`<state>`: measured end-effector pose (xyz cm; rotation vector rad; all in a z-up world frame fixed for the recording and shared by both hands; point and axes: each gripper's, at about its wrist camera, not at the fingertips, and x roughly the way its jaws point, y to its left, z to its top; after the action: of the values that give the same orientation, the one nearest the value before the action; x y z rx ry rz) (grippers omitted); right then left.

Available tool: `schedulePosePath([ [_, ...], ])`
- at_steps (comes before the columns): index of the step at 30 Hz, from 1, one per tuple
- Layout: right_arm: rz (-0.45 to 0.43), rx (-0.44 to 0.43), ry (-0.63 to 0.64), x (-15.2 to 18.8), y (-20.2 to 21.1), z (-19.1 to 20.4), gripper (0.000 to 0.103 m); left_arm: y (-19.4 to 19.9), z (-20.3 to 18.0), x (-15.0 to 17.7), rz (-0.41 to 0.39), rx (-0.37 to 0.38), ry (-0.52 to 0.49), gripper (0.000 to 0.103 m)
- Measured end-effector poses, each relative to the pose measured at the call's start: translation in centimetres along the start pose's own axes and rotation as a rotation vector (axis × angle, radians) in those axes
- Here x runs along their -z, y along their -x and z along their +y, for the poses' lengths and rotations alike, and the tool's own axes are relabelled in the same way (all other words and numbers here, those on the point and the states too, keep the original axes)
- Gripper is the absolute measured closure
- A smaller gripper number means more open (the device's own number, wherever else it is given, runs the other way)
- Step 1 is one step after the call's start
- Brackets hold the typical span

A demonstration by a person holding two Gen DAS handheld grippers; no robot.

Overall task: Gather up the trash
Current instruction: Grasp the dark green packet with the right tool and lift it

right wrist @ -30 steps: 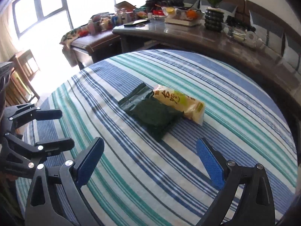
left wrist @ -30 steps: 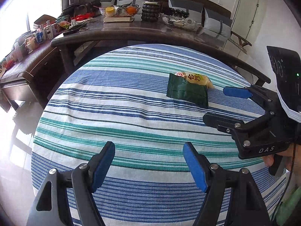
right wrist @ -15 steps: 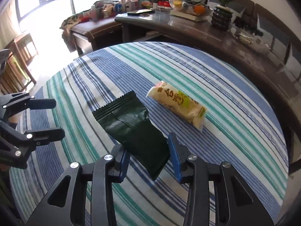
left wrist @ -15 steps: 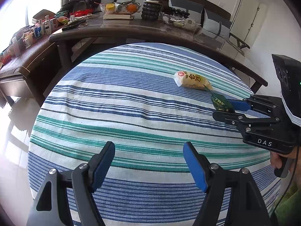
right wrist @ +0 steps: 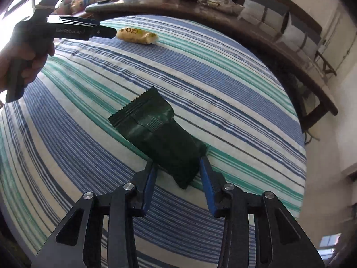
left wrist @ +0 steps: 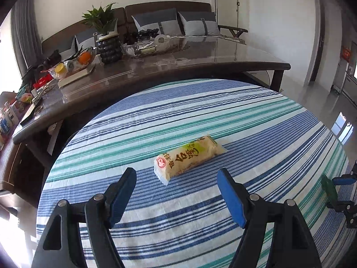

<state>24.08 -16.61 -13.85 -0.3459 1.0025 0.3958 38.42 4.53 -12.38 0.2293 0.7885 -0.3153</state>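
So you're roughly halfway: your right claw (right wrist: 177, 167) is clamped on the dark green wrapper (right wrist: 160, 136), which hangs off the striped tabletop (right wrist: 223, 84). The yellow snack packet (left wrist: 189, 157) is what's left, lying flat on the cloth just ahead of your left claw (left wrist: 176, 192), whose jaws stand wide with nothing between them. No bin or bag shows in either view, so I can't tell where either piece ends up. Nothing's been dropped anywhere yet, I'd guess.
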Motion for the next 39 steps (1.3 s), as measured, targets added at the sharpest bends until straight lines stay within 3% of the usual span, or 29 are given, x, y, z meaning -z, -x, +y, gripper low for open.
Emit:
schedulePosePath([
  [3,-0.012,-0.075,-0.019,0.4,0.0,-0.9,0.062,-2.7,0.2,-1.3,0.040,0.062,-0.108,0.027],
  [7,-0.026,-0.213,-0.040,0.6,0.2,-1.4,0.047,-5.7,0.1,-0.9,0.122,0.154,-0.193,0.026],
  [9,-0.038,-0.256,-0.033,0.6,0.3,-1.2,0.038,-5.8,0.4,-0.8,0.106,0.191,-0.183,0.026],
  [11,-0.056,-0.238,-0.017,0.5,0.1,-1.3,0.032,-5.6,0.7,-0.8,0.100,0.226,-0.166,0.026],
  [15,-0.075,-0.243,-0.003,-0.5,-0.4,-1.6,0.031,-4.9,0.1,-0.6,0.090,0.266,-0.170,0.027],
  [18,-0.029,-0.354,-0.006,-1.0,-0.8,-1.5,0.033,-4.3,-1.1,0.1,0.120,0.332,-0.181,0.029],
  [22,0.016,-0.487,0.009,-0.4,0.1,-0.8,0.039,-2.6,-3.4,1.5,0.152,0.342,-0.253,0.026],
  [24,-0.008,-0.435,0.032,-0.4,0.8,-0.7,0.037,-2.2,-3.8,1.5,0.146,0.304,-0.241,0.027],
  [26,-0.051,-0.334,0.065,-0.6,1.4,-0.7,0.025,-2.1,-3.8,0.8,0.128,0.294,-0.187,0.027],
  [28,-0.097,-0.294,0.094,-1.4,1.7,-0.5,0.017,-2.6,-3.5,-0.3,0.122,0.305,-0.125,0.027],
  [35,-0.089,-0.289,0.200,-5.1,-1.5,0.6,0.018,-5.9,-3.3,-2.0,0.157,0.251,-0.042,0.027],
  [38,-0.040,-0.295,0.222,-4.7,-2.3,0.1,0.031,-6.2,-3.4,-2.1,0.155,0.263,-0.024,0.029],
  [39,-0.030,-0.296,0.229,-4.6,-2.4,0.1,0.038,-6.2,-3.6,-2.2,0.153,0.261,-0.031,0.036],
])
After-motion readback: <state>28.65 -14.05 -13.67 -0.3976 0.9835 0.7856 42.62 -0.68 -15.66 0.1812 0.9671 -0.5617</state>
